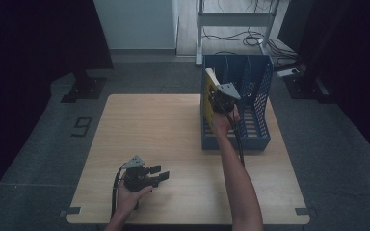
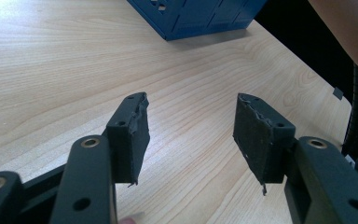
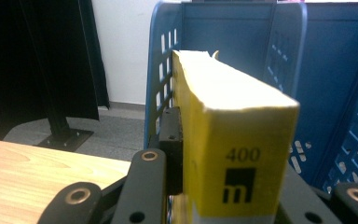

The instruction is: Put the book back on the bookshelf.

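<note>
Wooden table (image 1: 173, 144) bears a blue rack (image 1: 257, 120); right tongs (image 1: 219, 98) clamp a yellow book (image 3: 235, 140), left tongs (image 2: 191, 135) gape.

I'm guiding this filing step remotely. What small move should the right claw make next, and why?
Probably lower the thick yellow book into the blue slotted plastic file rack. The right claw grips it, raised at the rack's left compartment, and the left claw rests open over the light wooden table.

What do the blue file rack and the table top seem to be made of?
Blue file rack: probably moulded plastic, matte, judging by its perforated walls and rounded corners. Table: pale wood-grain surface with a slight sheen, likely laminate rather than solid wood.
</note>
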Available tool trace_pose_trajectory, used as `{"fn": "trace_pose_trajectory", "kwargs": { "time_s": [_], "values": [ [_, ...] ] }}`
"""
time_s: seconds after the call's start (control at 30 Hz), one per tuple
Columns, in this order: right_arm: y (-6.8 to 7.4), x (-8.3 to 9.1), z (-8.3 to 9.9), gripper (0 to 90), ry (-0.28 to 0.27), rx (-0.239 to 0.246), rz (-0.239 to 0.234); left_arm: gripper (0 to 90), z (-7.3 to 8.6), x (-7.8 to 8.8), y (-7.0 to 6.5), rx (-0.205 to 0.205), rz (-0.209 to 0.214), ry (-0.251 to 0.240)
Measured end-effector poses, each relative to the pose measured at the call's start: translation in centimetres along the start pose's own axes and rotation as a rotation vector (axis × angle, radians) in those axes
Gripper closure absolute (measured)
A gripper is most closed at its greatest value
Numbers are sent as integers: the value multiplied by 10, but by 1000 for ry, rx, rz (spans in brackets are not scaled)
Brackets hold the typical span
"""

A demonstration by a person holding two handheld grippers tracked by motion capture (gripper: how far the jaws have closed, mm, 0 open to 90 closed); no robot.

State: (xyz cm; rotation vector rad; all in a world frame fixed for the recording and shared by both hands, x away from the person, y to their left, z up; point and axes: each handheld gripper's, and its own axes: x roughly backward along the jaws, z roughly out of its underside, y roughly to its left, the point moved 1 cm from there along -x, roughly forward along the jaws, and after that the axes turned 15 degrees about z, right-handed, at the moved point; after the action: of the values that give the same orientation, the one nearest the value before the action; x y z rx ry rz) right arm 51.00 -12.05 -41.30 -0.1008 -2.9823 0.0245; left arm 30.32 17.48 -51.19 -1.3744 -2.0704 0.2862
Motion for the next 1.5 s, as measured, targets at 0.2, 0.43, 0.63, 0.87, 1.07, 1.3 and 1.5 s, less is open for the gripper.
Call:
{"fn": "trace_pose_trajectory", "kwargs": {
  "time_s": [0.2,0.43,0.63,0.87,1.07,1.3,1.5],
  "values": [
    [1,-3,5,743,5,1,3,450,1,-2,0,0,2,3],
    [5,-6,12,743,17,1,4,450,1,-2,0,2,-1,3],
    [4,-4,14,742,12,-2,1,450,2,-2,1,4,1,7],
    [0,7,19,738,31,8,-3,450,2,-4,0,1,0,13],
    [-4,16,20,734,58,34,-32,450,3,-8,-1,-1,1,24],
    [-6,18,20,724,79,32,-60,449,4,-9,-2,-1,3,32],
    [-7,16,17,703,111,27,-76,448,4,-10,0,3,4,34]
  ]
}}
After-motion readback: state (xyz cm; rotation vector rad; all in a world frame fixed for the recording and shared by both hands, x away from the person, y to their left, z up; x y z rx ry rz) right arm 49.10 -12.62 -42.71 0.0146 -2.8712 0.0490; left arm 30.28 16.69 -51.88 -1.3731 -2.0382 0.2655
